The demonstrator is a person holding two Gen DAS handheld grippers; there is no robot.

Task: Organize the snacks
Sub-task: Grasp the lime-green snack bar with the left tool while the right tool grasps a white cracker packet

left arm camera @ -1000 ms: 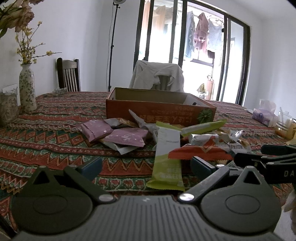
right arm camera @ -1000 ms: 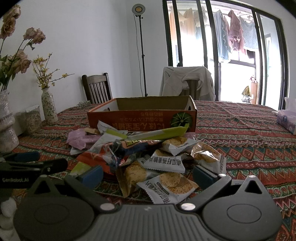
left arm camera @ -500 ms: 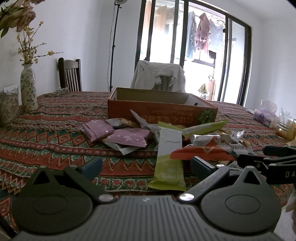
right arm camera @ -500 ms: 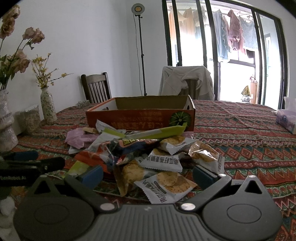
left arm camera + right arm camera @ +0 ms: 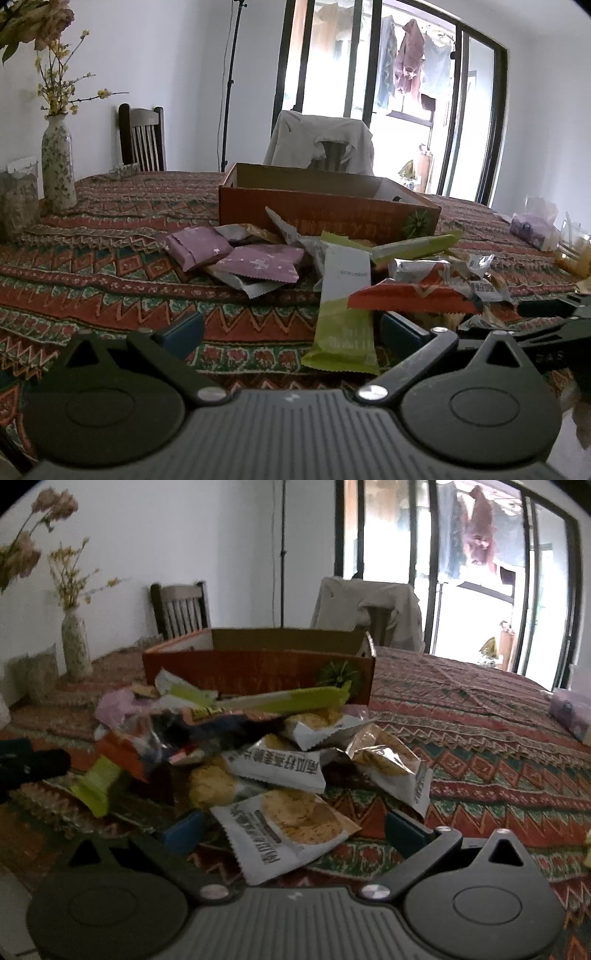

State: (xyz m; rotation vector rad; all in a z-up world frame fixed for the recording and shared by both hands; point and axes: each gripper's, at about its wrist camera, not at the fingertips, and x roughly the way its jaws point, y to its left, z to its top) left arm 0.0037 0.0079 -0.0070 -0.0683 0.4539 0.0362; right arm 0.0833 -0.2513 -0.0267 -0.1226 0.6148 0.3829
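A heap of wrapped snacks lies on the patterned tablecloth in front of an open orange cardboard box (image 5: 325, 218) (image 5: 255, 668). In the left wrist view my left gripper (image 5: 291, 330) stands open, low over the cloth, with a green bar packet (image 5: 341, 325) lying between its fingers and purple packets (image 5: 258, 262) further off. In the right wrist view my right gripper (image 5: 293, 825) is open too, and a white cookie packet (image 5: 288, 830) lies between its blue fingers. Neither gripper holds anything. The right gripper's fingers (image 5: 546, 317) show at the right edge of the left view.
A flowered vase (image 5: 57, 170) and a jar (image 5: 16, 206) stand at the table's left side. A tissue pack (image 5: 532, 229) and a glass sit at the right edge. Two chairs (image 5: 142, 138) stand behind the table, one draped with cloth.
The right gripper has pushed forward toward the pile, so the cookie packets and box loom larger and the view is blurred. The left gripper has crept forward slightly.
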